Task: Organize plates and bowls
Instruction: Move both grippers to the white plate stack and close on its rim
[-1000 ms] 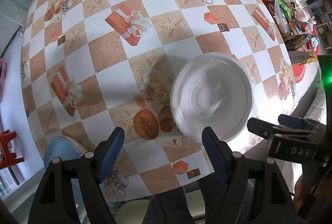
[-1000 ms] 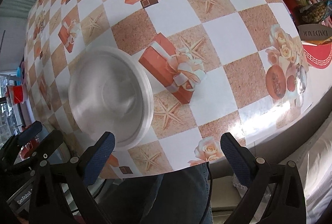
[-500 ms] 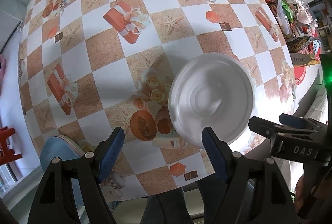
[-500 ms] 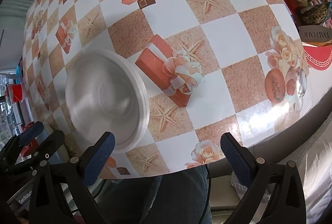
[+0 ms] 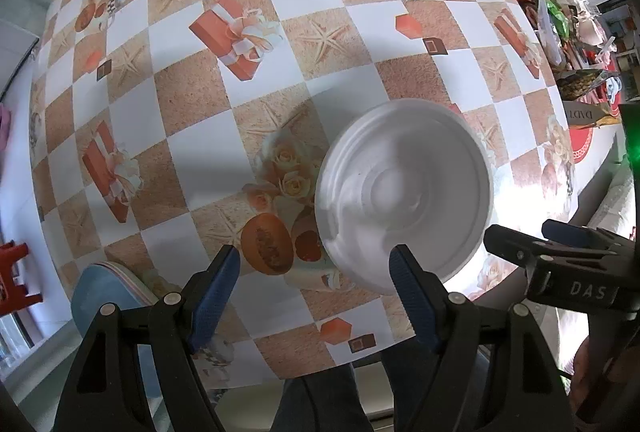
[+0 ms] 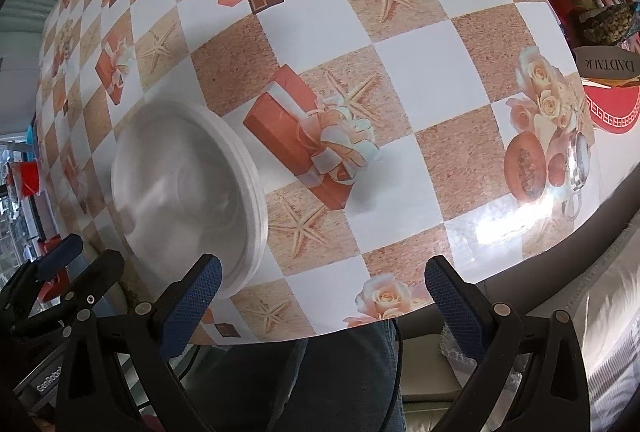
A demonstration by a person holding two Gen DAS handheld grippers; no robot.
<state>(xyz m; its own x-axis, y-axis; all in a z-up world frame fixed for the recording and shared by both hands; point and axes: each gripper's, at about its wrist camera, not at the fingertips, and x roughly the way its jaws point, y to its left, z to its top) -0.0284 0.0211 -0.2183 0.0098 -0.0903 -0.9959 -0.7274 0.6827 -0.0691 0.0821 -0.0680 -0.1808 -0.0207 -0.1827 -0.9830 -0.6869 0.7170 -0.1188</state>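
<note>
White bowl stack (image 5: 402, 198) now nearer L gripper (image 5: 314, 290); both grippers' fingers wide, empty.

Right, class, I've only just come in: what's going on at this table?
A person holds two grippers over a checked tablecloth, sorting dishes. A stack of white plates sits near the table's front edge. A blue dish lies at the near left corner. The left gripper and right gripper are both open and holding nothing, poised above the near edge beside the plates. Nothing is being gripped yet.
</note>
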